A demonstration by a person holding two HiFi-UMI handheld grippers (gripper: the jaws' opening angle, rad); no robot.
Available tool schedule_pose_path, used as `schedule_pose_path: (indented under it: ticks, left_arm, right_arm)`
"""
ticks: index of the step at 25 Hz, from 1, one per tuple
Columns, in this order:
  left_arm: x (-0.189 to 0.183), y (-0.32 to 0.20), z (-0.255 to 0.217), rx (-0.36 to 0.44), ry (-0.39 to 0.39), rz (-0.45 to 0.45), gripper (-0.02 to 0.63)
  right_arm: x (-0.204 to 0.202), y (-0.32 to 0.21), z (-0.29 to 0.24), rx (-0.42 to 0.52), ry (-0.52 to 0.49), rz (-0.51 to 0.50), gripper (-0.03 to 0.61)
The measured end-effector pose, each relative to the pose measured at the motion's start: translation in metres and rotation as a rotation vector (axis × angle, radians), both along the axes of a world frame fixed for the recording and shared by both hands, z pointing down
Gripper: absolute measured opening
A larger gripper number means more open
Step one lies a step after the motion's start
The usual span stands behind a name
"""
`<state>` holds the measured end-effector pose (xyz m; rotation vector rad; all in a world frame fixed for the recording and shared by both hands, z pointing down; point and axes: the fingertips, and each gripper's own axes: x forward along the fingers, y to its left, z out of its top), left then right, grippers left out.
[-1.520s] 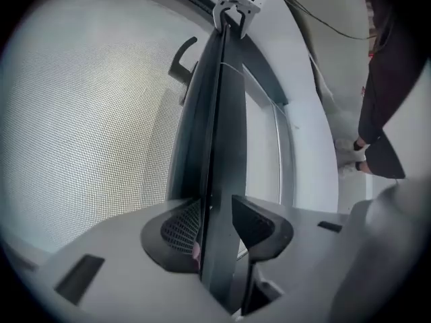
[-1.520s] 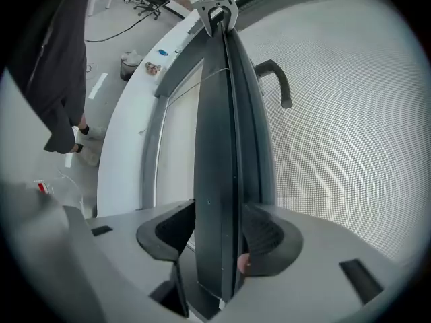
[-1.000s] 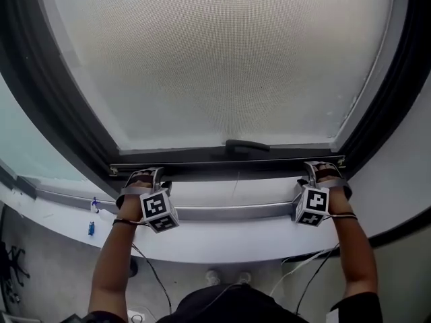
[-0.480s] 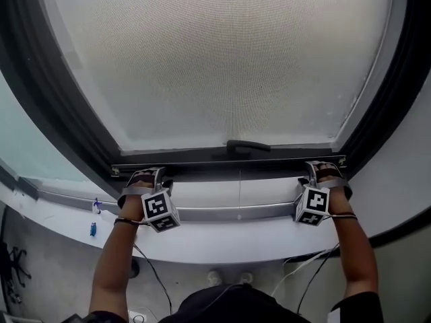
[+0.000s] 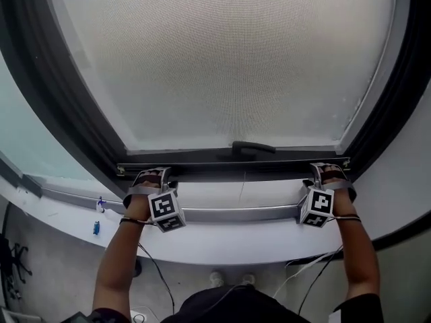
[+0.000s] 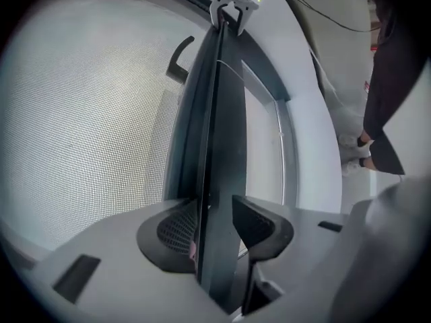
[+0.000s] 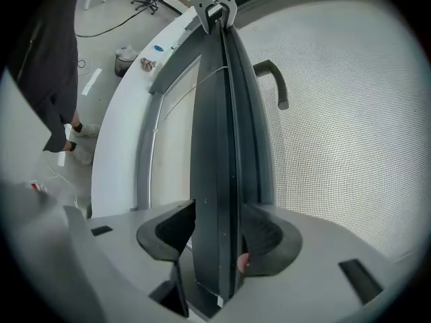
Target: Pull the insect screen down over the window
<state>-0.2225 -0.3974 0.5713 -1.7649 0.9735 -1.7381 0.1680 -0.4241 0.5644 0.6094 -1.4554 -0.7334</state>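
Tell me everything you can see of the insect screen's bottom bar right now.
The bottom bar is a long, slim, dark rail, metal by its look, with a seam along its length. It runs level across the window at the lower edge of the grey mesh. A dark hooked handle shows beside its middle, on the mesh side. The left claw clamps one end and the right claw the other. A pale gap separates it from the grey lower rail.
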Motion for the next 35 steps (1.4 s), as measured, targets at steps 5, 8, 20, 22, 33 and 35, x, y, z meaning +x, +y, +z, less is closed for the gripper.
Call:
schedule_pose_path:
  ticks: [5, 8, 20, 22, 33, 35]
  left_arm:
    - [0.0012, -0.0038, -0.0007, 0.046, 0.033, -0.011, 0.144]
    - [0.0033, -0.0051, 0.0004, 0.061, 0.091, -0.003, 0.144]
    - [0.0008, -0.0040, -0.0018, 0.060, 0.038, 0.000, 0.144]
    - [0.0016, -0.0025, 0.0008, 0.051, 0.057, 0.001, 0.144]
    - [0.0033, -0.0017, -0.0014, 0.072, 0.087, 0.004, 0.144]
    - [0.0021, -0.0028, -0.0036, 0.098, 0.064, 0.010, 0.144]
  right_arm:
    - [0.0000, -0.0057, -0.0010, 0.036, -0.012, -0.011, 0.210]
    - [-0.0003, -0.0105, -0.0005, 0.070, -0.017, -0.025, 0.210]
    - [-0.0005, -0.0049, 0.0001, 0.055, -0.027, 0.001, 0.210]
    - [-0.0007, -0.0038, -0.0011, 0.054, -0.031, 0.002, 0.210]
    - [-0.0007, -0.0017, -0.0005, 0.072, -0.043, -0.020, 0.212]
    - [0.0009, -0.0054, 0.0034, 0.096, -0.044, -0.038, 0.212]
